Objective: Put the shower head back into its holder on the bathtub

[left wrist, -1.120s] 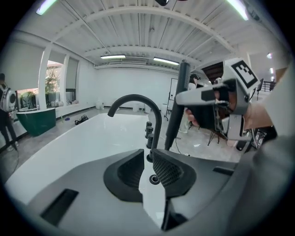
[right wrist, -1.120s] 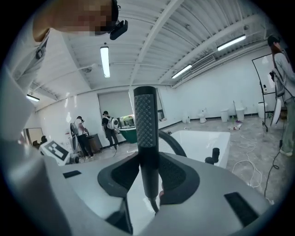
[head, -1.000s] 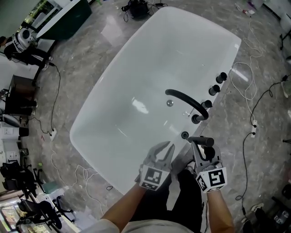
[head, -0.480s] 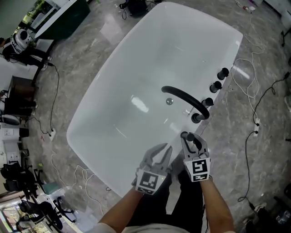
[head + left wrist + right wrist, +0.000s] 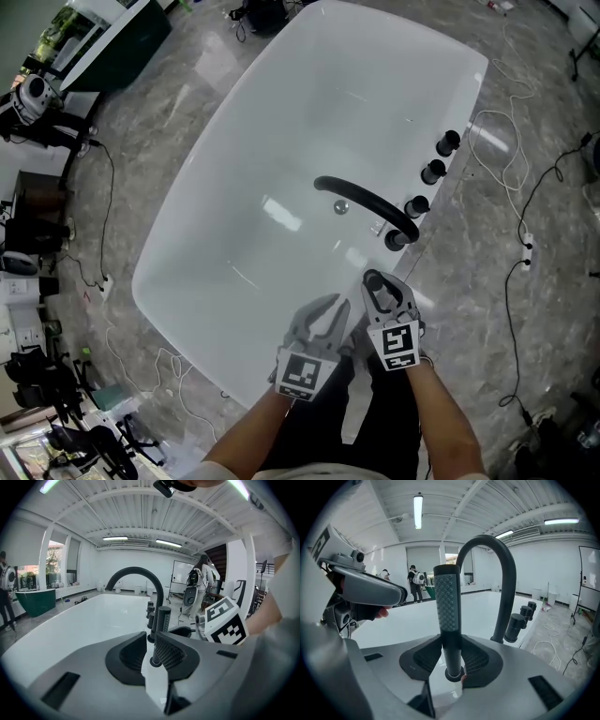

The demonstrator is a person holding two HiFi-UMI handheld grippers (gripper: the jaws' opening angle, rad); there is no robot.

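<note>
The black shower head (image 5: pixel 448 620) stands upright, its foot in the round holder (image 5: pixel 454 673) on the white bathtub's rim (image 5: pixel 234 370). My right gripper (image 5: pixel 452 648) is shut on its smooth lower shaft, a pad pressing each side. In the head view the right gripper (image 5: pixel 382 287) sits at the near rim, just in front of the arched black faucet (image 5: pixel 366 202). My left gripper (image 5: pixel 333 310) hangs beside it on the left, open and empty. From the left gripper view the shower head (image 5: pixel 162 623) shows beyond the left gripper (image 5: pixel 150 639).
Three black knobs (image 5: pixel 431 172) line the rim past the faucet. White and black cables (image 5: pixel 511 178) trail over the marble floor on the right. A dark green tub (image 5: pixel 112 37) and equipment stand at the far left. People stand in the background of both gripper views.
My right gripper has come down and slightly left with the shower head, from above the rim to the holder. The left gripper has stayed put.
</note>
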